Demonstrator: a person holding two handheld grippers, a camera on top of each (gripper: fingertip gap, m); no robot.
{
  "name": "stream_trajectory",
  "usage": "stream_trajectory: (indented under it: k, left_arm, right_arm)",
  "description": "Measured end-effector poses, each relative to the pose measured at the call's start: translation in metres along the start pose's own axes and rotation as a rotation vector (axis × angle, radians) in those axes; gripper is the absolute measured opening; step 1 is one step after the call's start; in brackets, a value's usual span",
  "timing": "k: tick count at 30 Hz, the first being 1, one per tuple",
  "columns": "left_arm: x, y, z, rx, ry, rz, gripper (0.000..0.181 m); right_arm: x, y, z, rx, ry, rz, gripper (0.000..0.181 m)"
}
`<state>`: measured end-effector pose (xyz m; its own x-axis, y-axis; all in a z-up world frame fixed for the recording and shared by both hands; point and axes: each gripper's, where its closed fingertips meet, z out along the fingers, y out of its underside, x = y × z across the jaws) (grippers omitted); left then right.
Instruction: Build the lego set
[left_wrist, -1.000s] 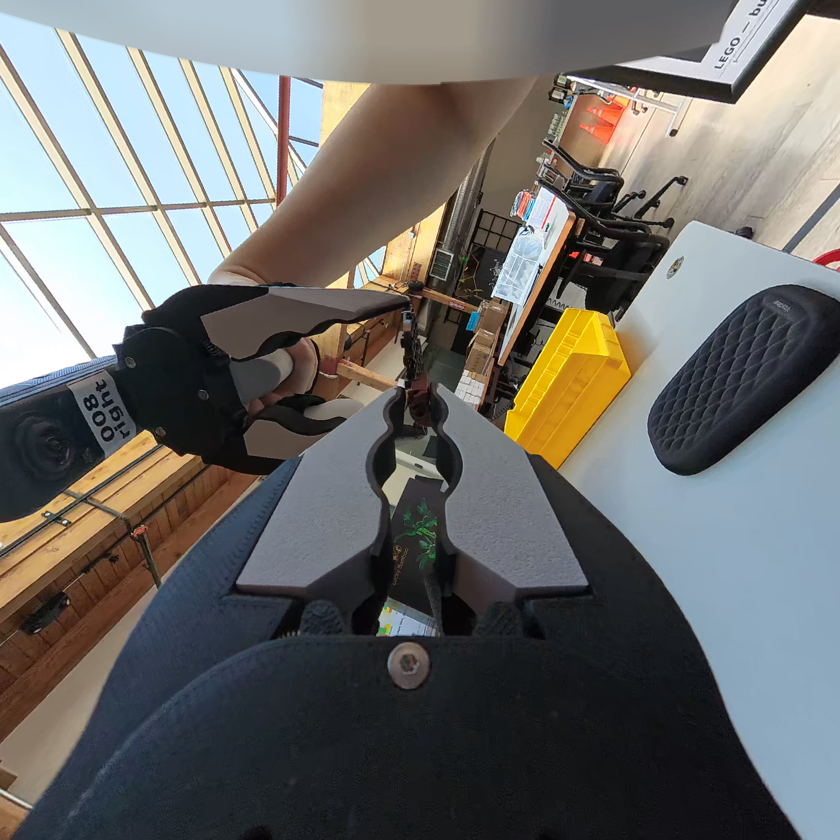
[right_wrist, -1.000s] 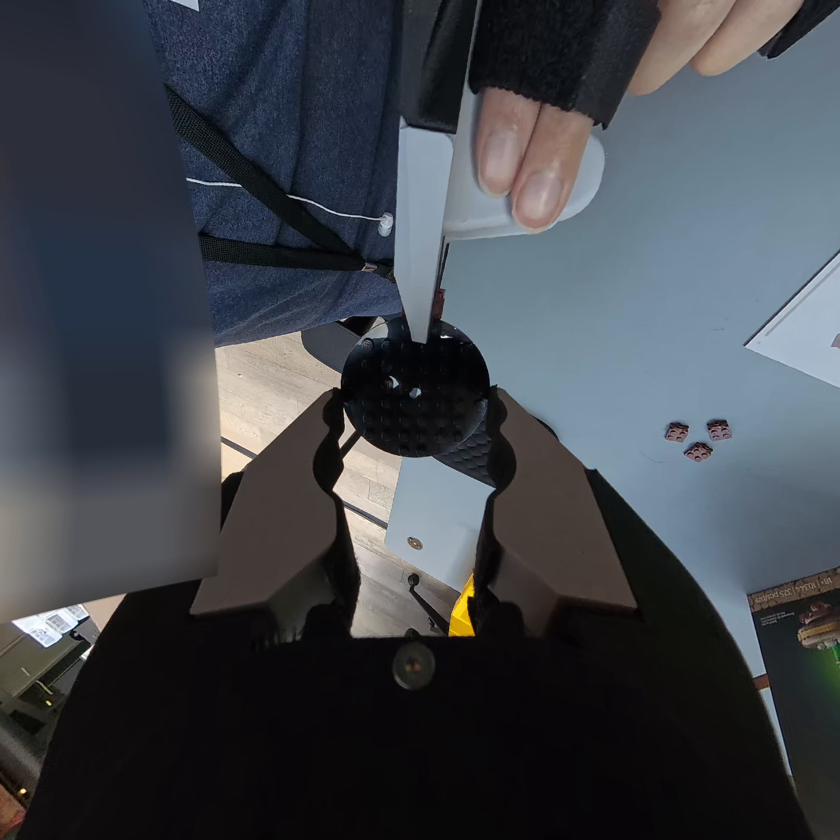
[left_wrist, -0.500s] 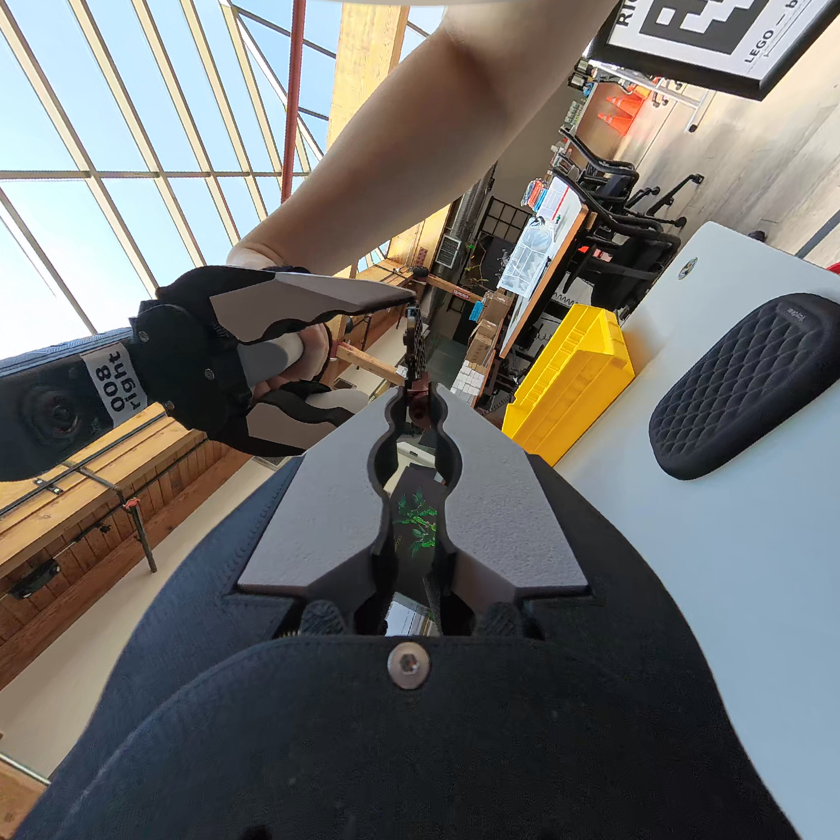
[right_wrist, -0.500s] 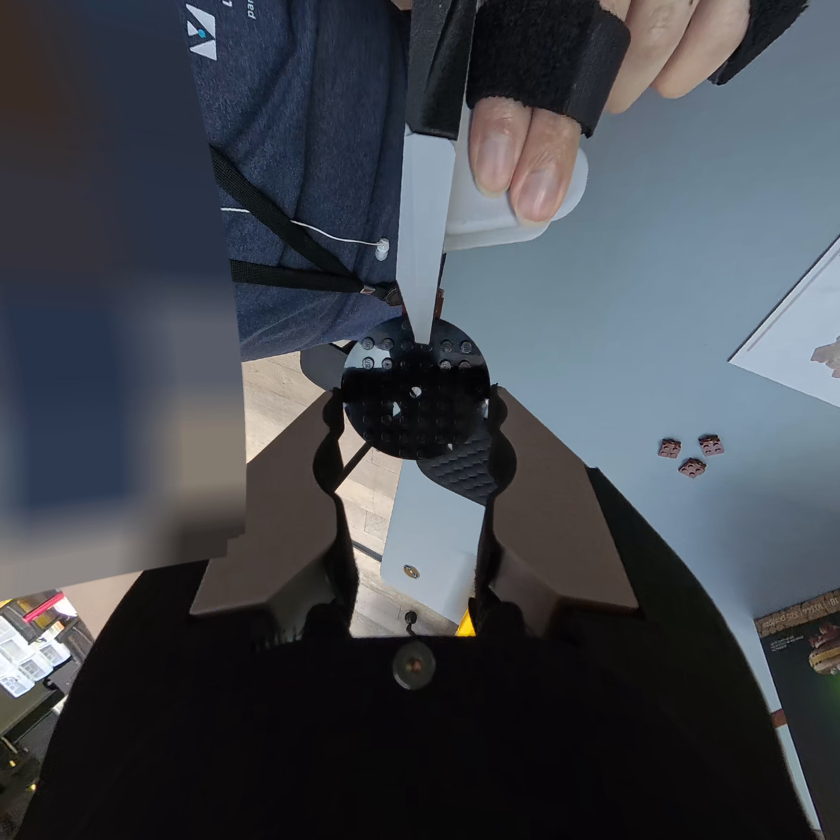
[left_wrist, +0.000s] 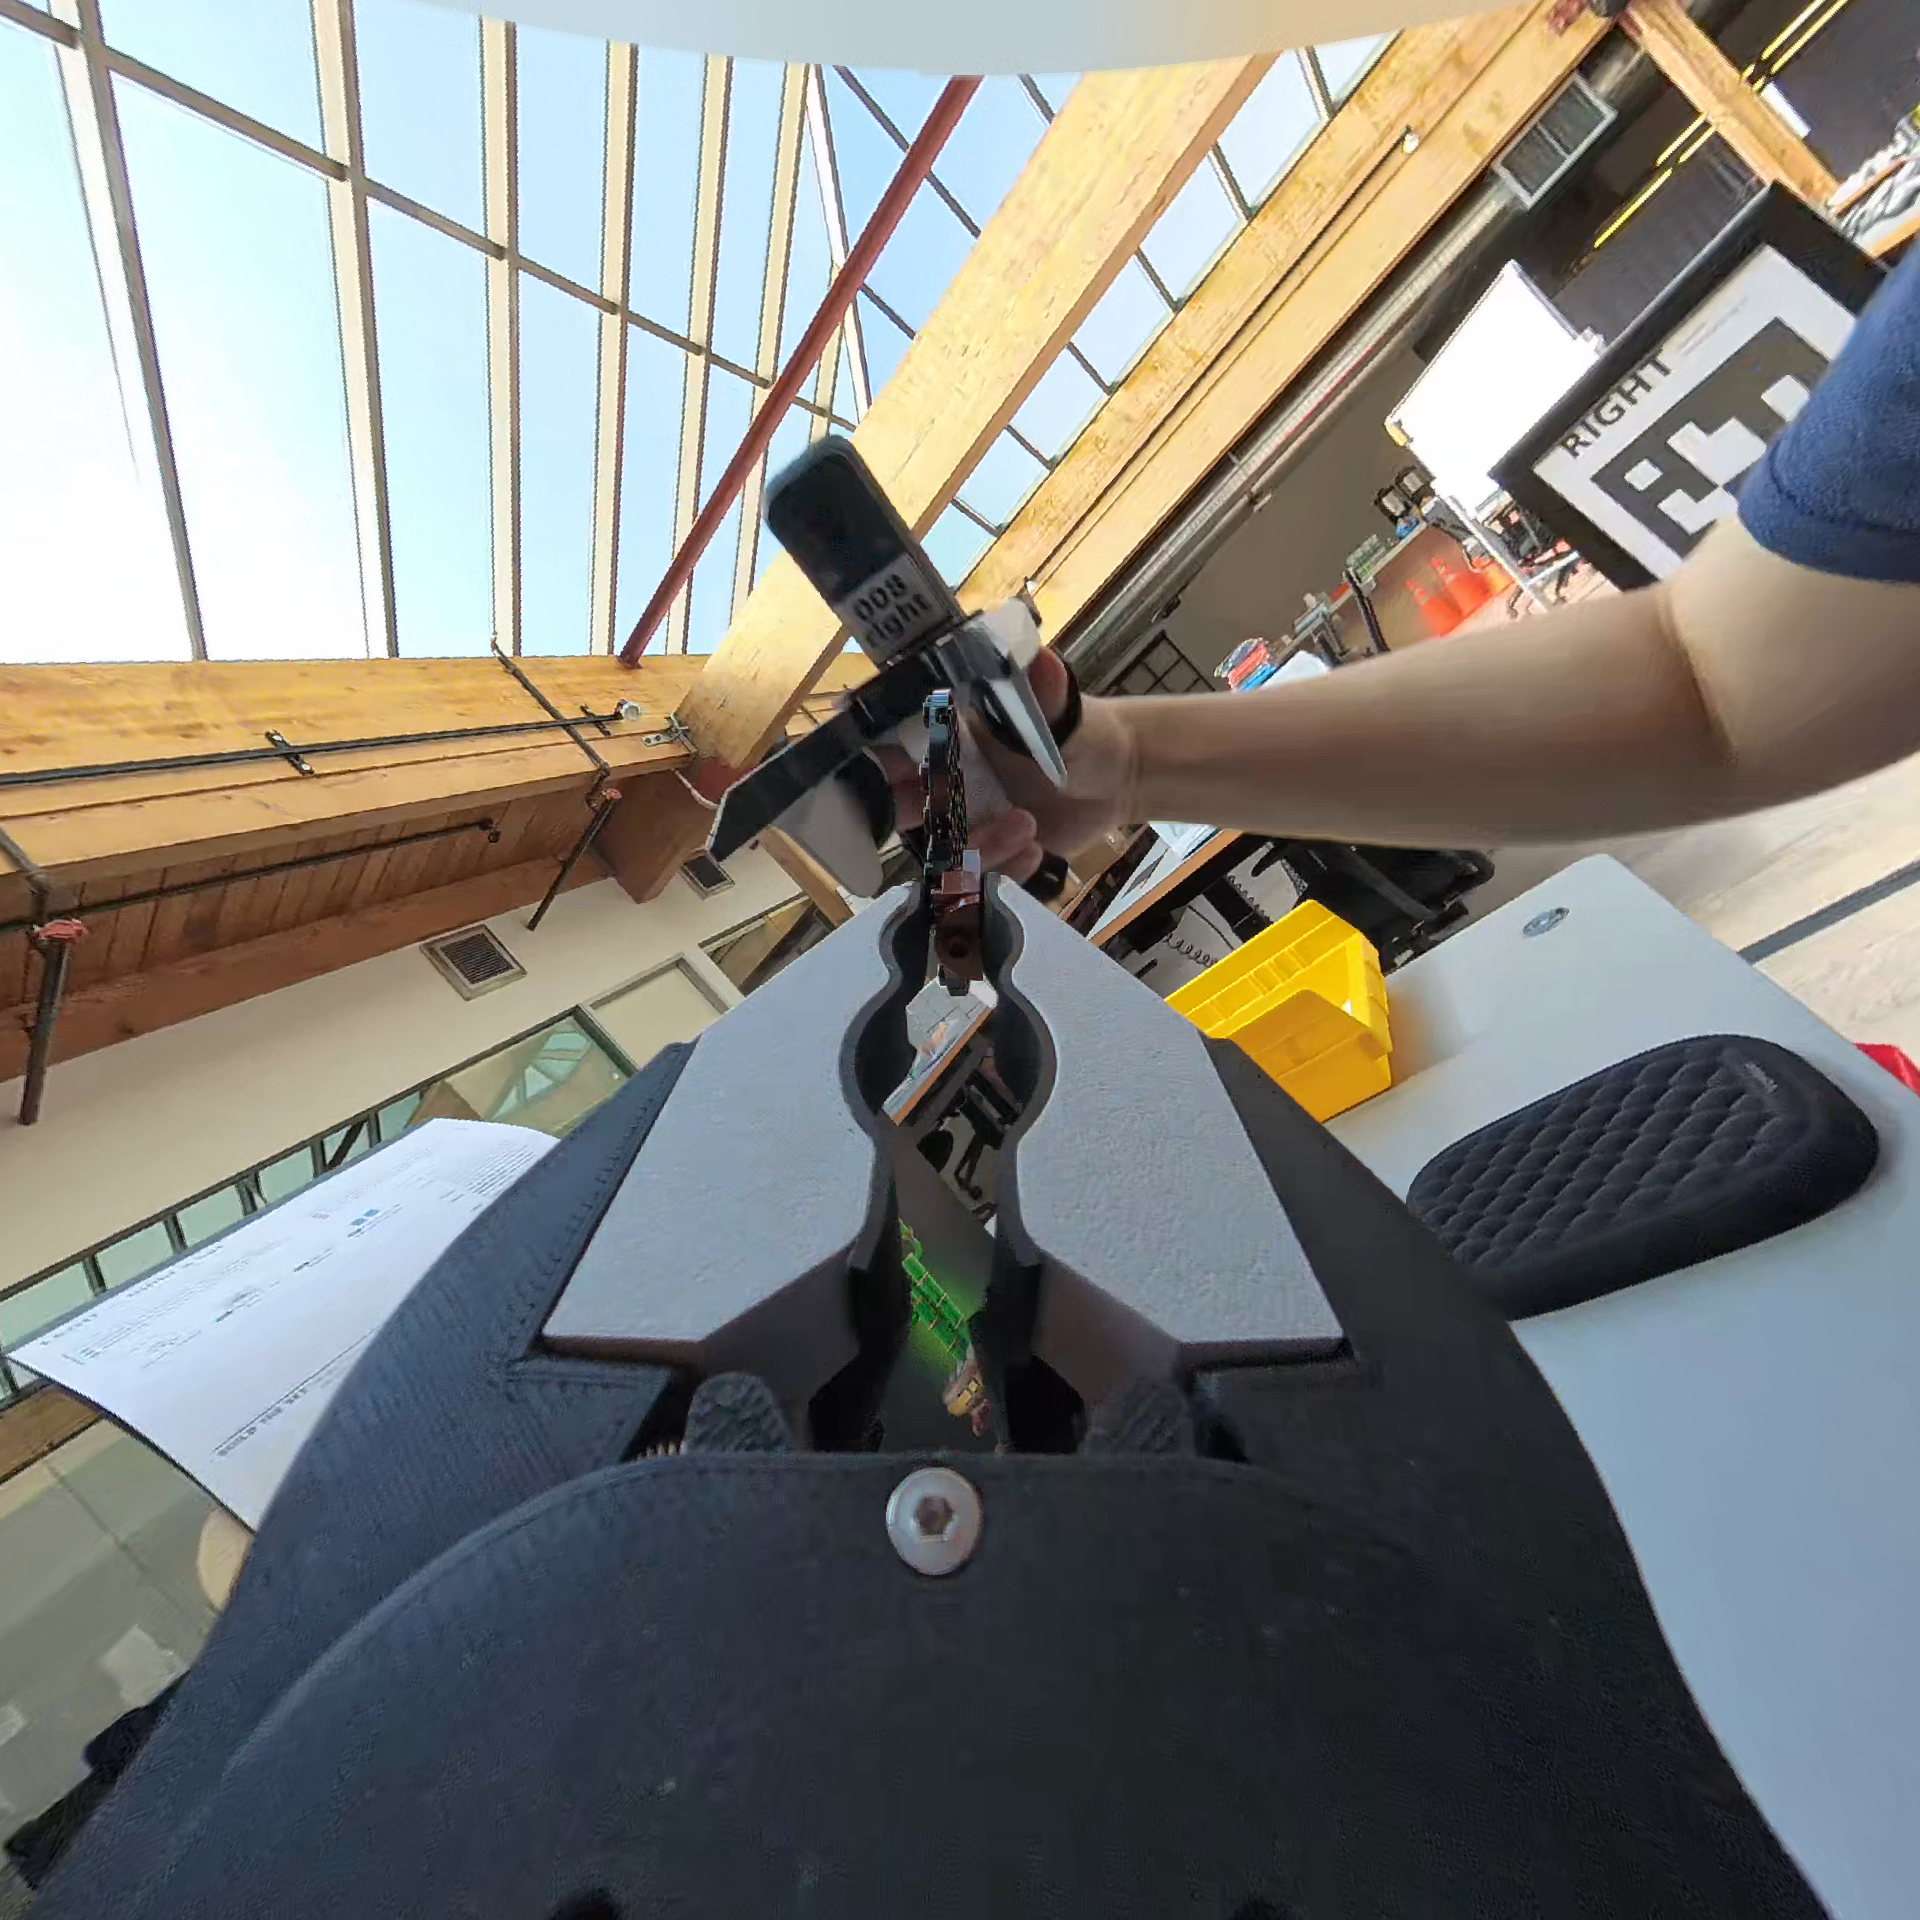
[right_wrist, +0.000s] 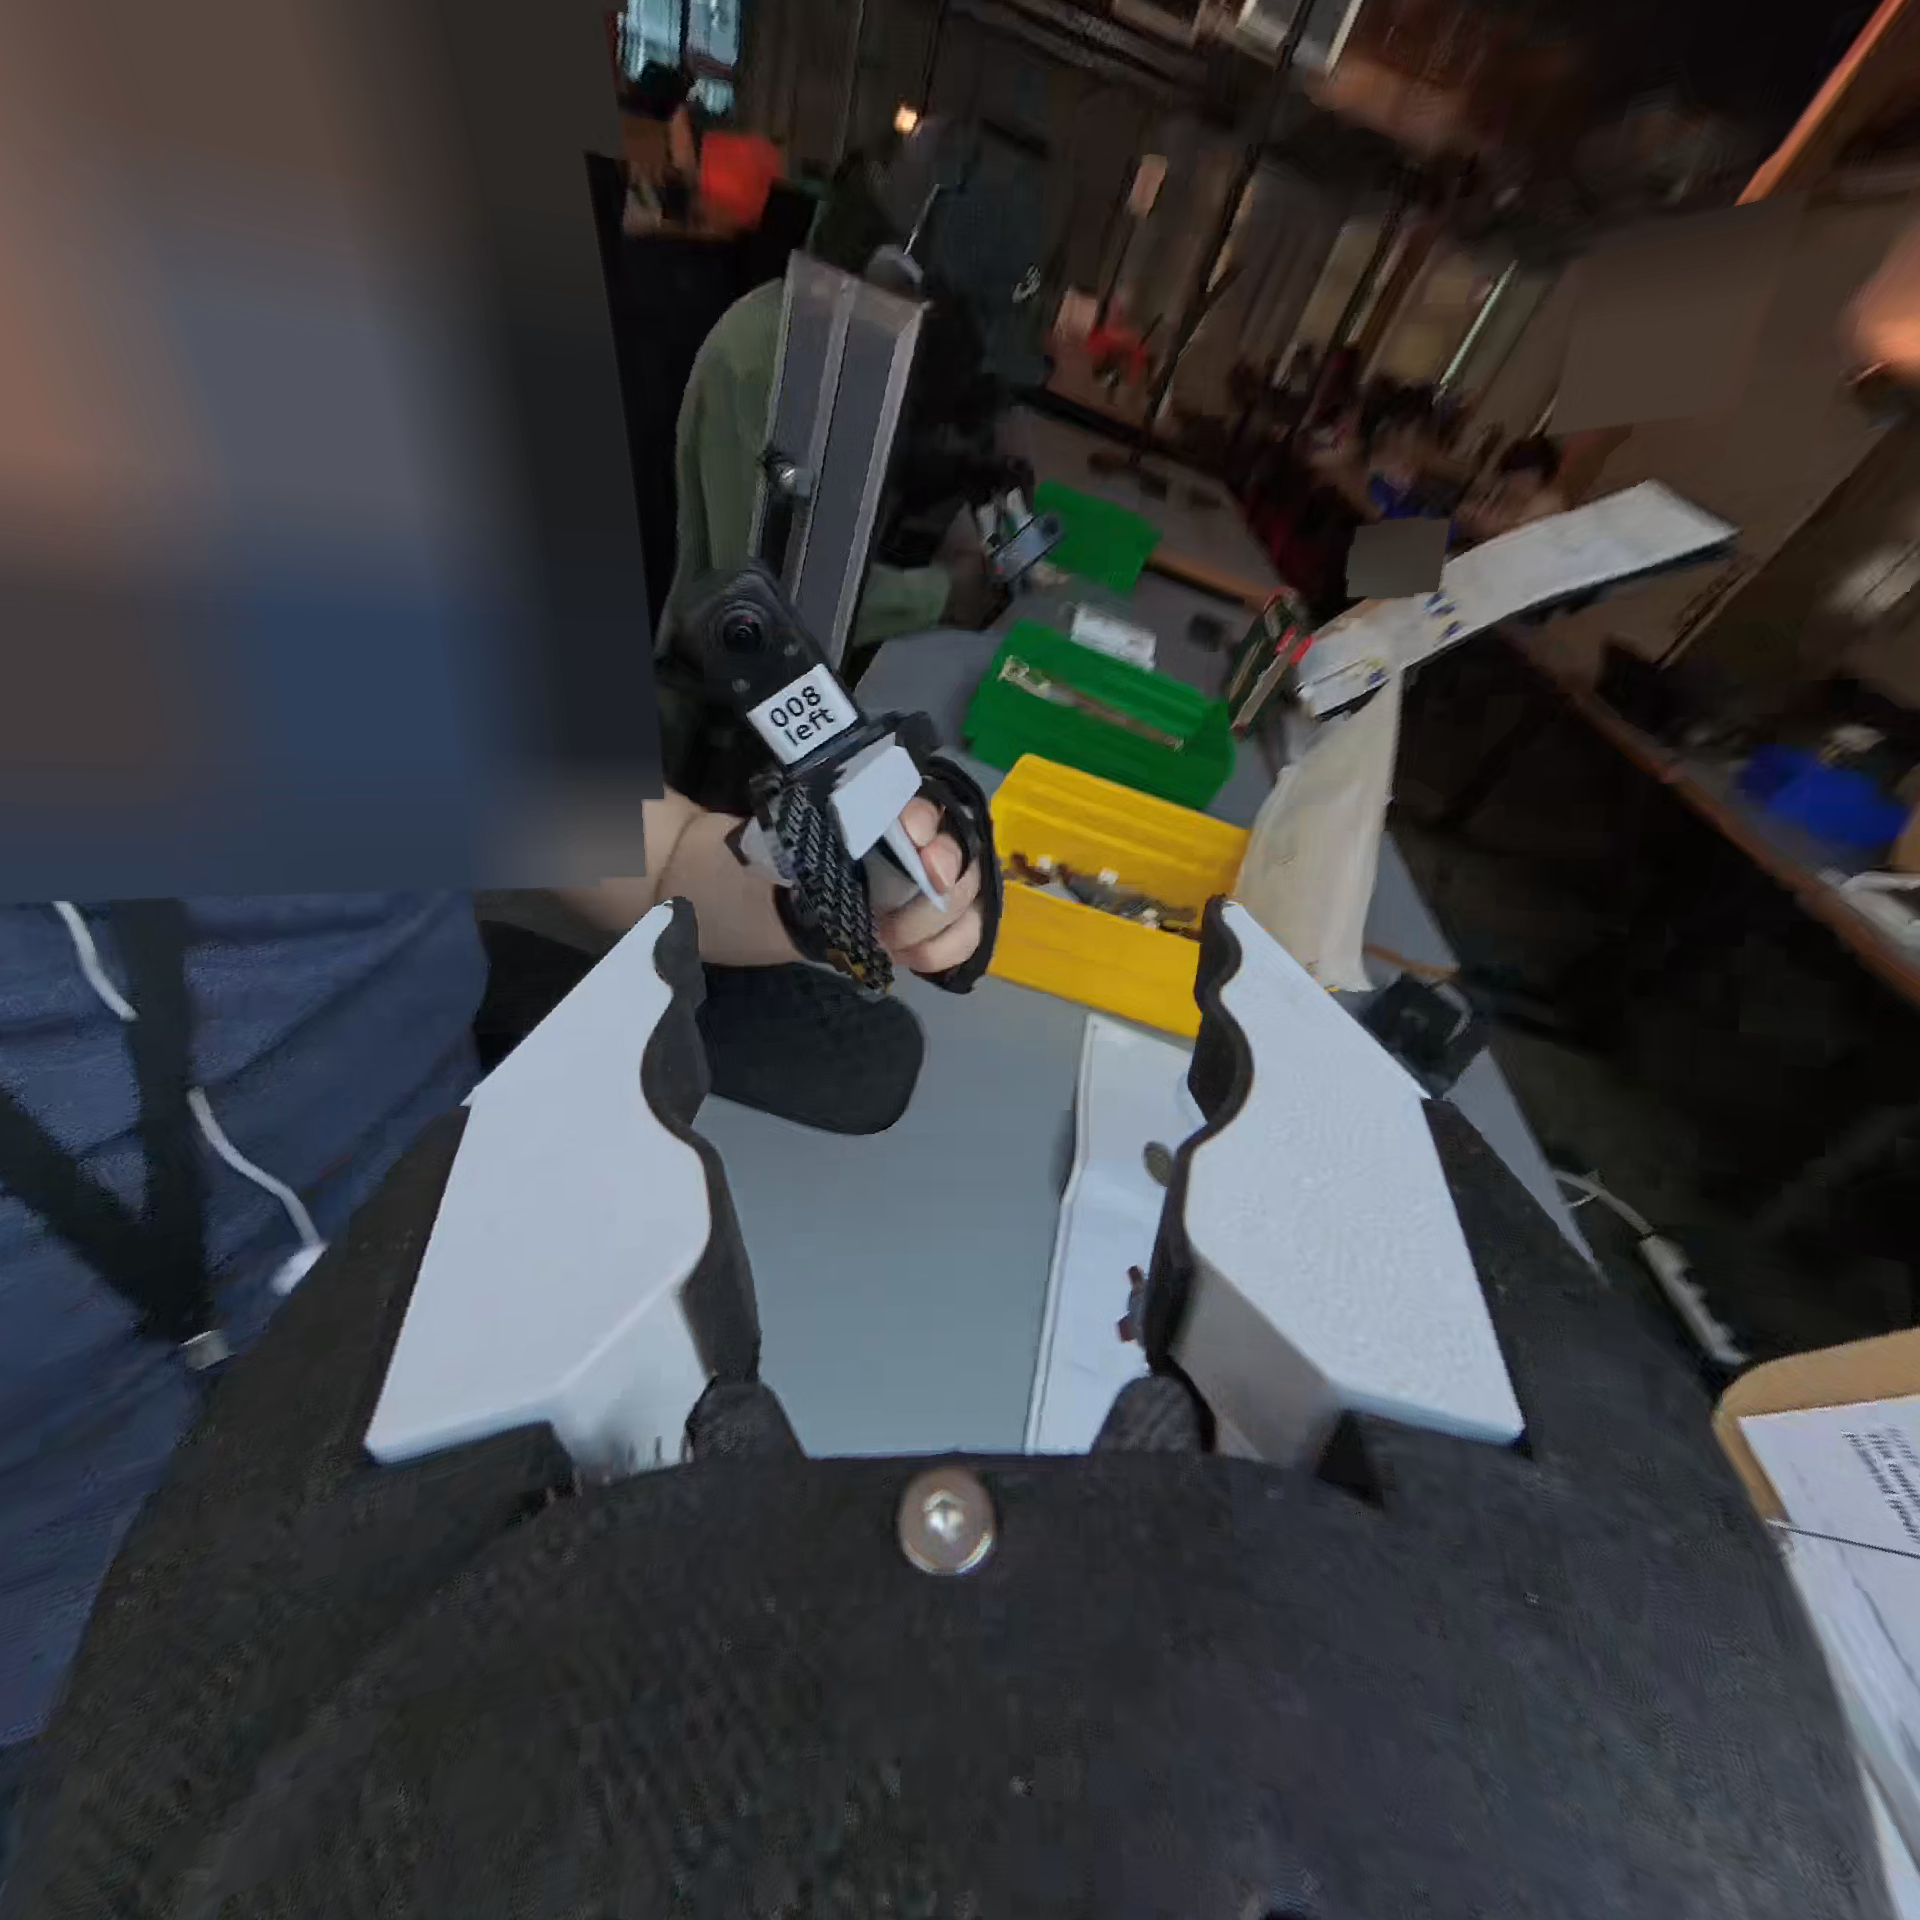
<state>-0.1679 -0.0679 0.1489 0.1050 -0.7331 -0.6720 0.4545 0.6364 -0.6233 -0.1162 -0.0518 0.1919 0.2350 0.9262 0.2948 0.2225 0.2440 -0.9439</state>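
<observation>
In the left wrist view my left gripper (left_wrist: 954, 906) is shut on a small brown piece (left_wrist: 956, 920) fixed to the edge of a black round studded plate (left_wrist: 943, 790). The plate stands edge-on above the fingertips, held in the air. My right gripper (left_wrist: 888, 795) is beyond it, open, with its fingers apart on either side of the plate and not touching it. In the right wrist view my right gripper (right_wrist: 945, 935) is wide open and empty. The left gripper (right_wrist: 883, 914) shows farther off, holding the black plate (right_wrist: 831, 894) above the table.
A yellow bin (right_wrist: 1101, 883) of loose pieces and green bins (right_wrist: 1091, 707) stand at the far side of the white table (left_wrist: 1662, 1455). A black padded rest (left_wrist: 1642, 1153) lies on the table. A printed sheet (left_wrist: 260, 1309) is at the left. A cardboard box (right_wrist: 1829, 1455) is at the right. My right fingertips sit around 8 cm from my left ones.
My right gripper has let go of the black plate, opened wide and drawn back from it. The left gripper keeps hold of the plate by its brown piece. Both views have swung.
</observation>
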Motion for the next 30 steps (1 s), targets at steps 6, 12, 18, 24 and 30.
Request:
stream_trajectory:
  k: [6, 12, 18, 24, 30]
  left_arm:
    - [-0.009, 0.000, 0.002, -0.015, 0.034, 0.004, 0.007]
    - [-0.009, 0.010, 0.000, -0.052, 0.080, -0.029, 0.007]
    - [-0.006, 0.024, -0.001, -0.101, 0.116, -0.066, 0.007]
    - [-0.001, 0.037, -0.002, -0.177, 0.168, -0.077, 0.007]
    - [-0.004, 0.047, -0.003, -0.199, 0.179, -0.182, 0.007]
  right_arm:
    - [-0.020, 0.020, 0.036, 0.055, 0.171, -0.407, 0.050]
    - [-0.021, 0.030, 0.049, -0.061, 0.117, -0.473, 0.025]
    - [-0.017, 0.036, 0.046, -0.014, 0.071, -0.473, 0.004]
    - [-0.016, 0.049, 0.043, -0.031, 0.041, -0.474, 0.003]
    - [-0.006, 0.055, 0.043, -0.006, 0.020, -0.320, 0.003]
